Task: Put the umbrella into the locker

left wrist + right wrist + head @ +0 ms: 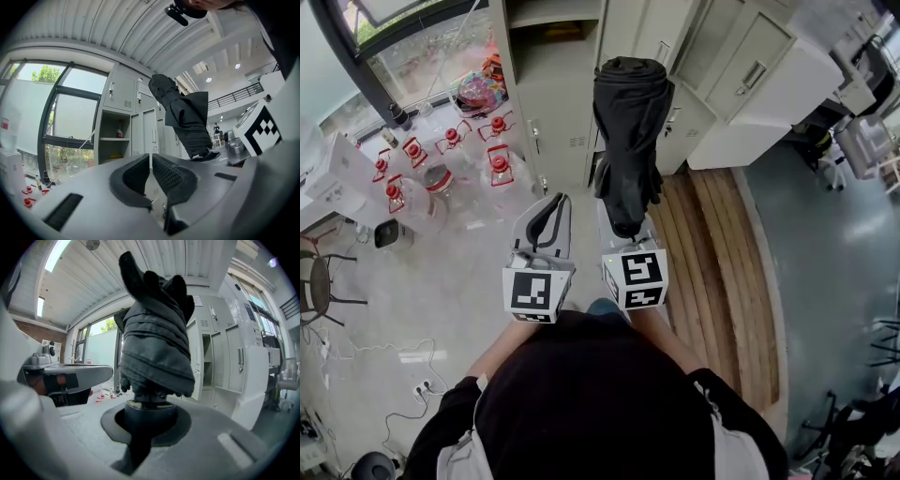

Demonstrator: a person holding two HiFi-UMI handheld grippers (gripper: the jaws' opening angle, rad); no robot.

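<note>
Two handheld claws point toward a bank of grey lockers (pixel 717 80). The right claw (pixel 623 230) is clenched on the handle of a folded black umbrella (pixel 630 122), which stands upright above it, outside the lockers. The left claw (pixel 546 214), just beside it, is clenched on nothing. One locker compartment (pixel 114 126) ahead stands open.

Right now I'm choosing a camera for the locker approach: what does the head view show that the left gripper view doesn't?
Only the head view: the wooden floor strip and the marker cube on the left gripper. Only the left gripper view: the ribbed ceiling and a bottle on a shelf in the open locker. Both: the folded black umbrella and the grey lockers.
</note>
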